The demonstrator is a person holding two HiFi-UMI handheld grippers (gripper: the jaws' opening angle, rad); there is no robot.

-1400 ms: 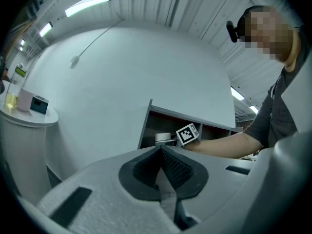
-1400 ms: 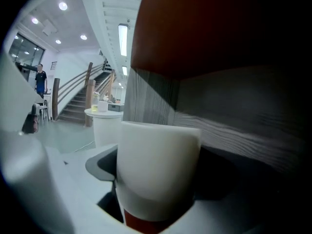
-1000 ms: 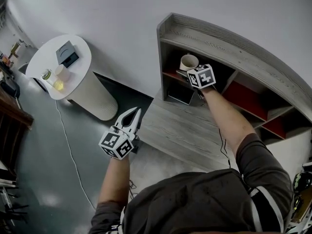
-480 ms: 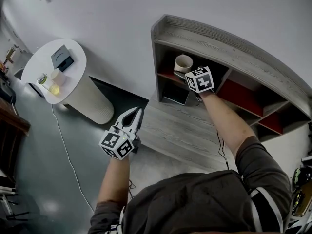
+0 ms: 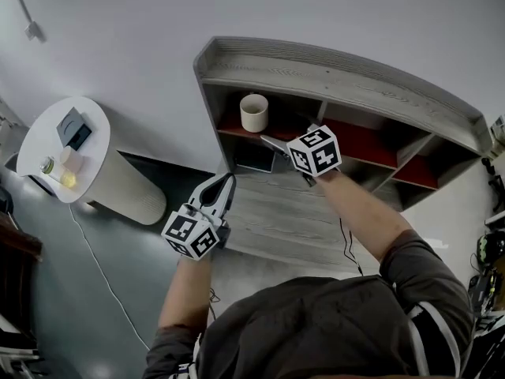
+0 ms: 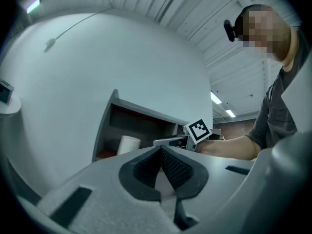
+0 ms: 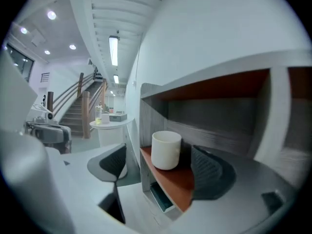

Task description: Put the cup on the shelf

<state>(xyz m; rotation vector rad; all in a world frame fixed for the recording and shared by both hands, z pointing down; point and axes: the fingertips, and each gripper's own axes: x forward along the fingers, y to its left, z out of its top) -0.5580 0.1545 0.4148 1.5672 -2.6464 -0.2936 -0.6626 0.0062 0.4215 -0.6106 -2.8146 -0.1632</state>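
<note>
Could knock the upright cup [image 5: 254, 113] off the left end of the shelf [image 5: 339, 65] by swinging the nearby right gripper [image 5: 272, 143] sideways, its empty jaws spread though just narrowed slightly, with the left gripper [image 6: 161, 150] pressed together, well apart.

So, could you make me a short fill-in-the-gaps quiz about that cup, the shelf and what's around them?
1. The cup stands on a ___ board of the shelf.
2. In the head view, the cup is in the shelf's far ___ compartment.
3. The left gripper has its jaws ___.
4. The white table beside the shelf has a ___ top.

Missing words: red; left; shut; round.
</note>
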